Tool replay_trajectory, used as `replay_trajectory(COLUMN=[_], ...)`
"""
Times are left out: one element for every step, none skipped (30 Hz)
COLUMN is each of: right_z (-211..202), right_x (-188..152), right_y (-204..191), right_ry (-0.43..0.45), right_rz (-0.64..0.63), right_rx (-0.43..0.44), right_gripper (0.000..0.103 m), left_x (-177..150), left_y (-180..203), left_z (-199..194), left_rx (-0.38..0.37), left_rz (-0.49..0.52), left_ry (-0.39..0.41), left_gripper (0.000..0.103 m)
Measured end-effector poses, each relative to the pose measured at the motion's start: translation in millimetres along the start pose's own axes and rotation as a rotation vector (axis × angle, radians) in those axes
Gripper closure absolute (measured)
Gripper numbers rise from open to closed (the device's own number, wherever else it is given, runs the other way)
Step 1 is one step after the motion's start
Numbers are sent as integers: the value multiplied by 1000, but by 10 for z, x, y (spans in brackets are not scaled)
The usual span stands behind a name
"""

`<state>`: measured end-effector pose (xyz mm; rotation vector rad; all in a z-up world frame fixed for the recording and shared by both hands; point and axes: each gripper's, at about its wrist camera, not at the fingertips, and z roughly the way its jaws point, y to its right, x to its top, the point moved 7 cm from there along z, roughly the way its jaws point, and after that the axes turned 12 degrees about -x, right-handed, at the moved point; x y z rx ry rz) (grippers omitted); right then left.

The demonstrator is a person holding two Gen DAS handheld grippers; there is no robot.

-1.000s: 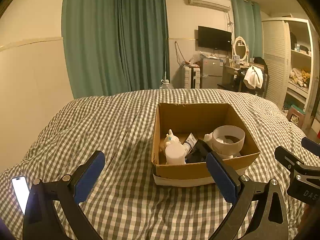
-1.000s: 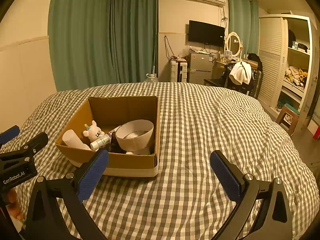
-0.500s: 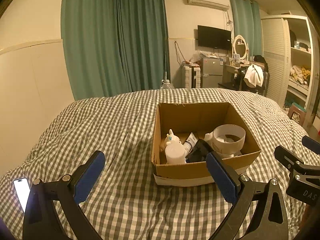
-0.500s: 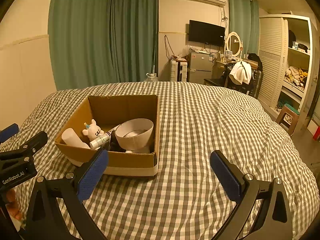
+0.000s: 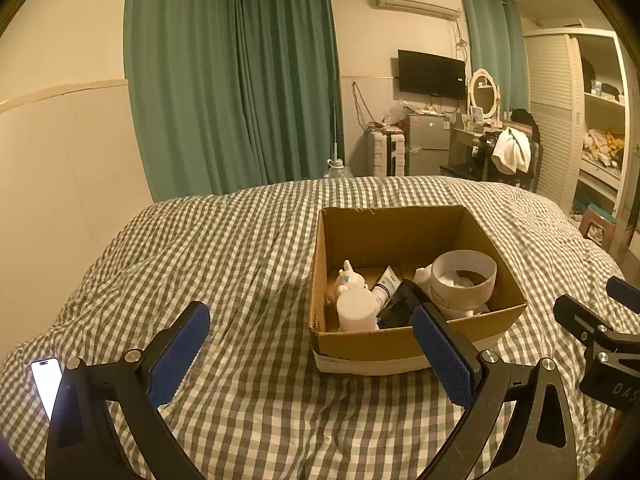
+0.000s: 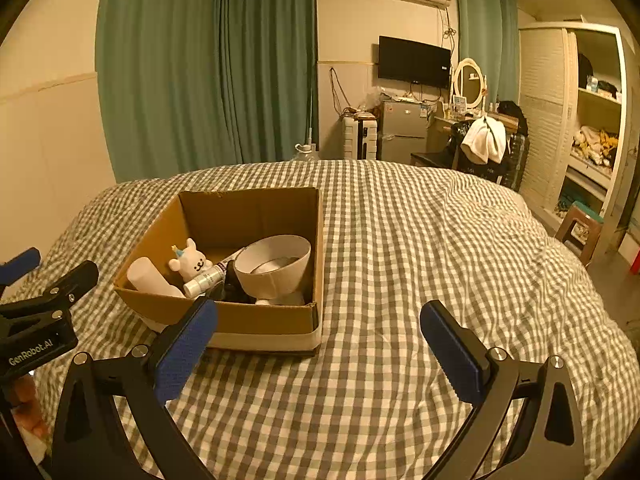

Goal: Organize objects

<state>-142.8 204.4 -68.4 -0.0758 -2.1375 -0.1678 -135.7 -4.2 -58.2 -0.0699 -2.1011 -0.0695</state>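
Both hand-held grippers, left [image 5: 310, 354] and right [image 6: 318, 346], spread wide and empty above the checked bed [image 6: 400, 240]. Best to reach into the cardboard box [image 5: 400, 344] from above, singling out one item, avoiding the rim.

A: Where is there room?
B: The grey-and-white checked bed cover [image 6: 420, 248] lies bare right of the open brown cardboard box [image 6: 256, 320].
A: Inside it?
B: Crowded at the near side: white round paper tub [image 6: 276, 268], white plush bear [image 6: 192, 262], white cylinder bottle [image 6: 150, 280]. The far half is free.
A: Left?
B: A lit white phone [image 5: 47, 384].
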Motion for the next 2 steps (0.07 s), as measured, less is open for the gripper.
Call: replay_trajectory(right_z=[3, 7], right_x=[-1, -3], right_y=[1, 4], right_ry=[-2, -4], right_rz=[4, 6], right_rx=[2, 2], right_gripper=[1, 1], left_x=[0, 1], left_y=[-3, -10], left_z=[-1, -4], left_rx=[0, 7], left_rz=[-1, -3], left_ry=[0, 2], left_gripper=[0, 0])
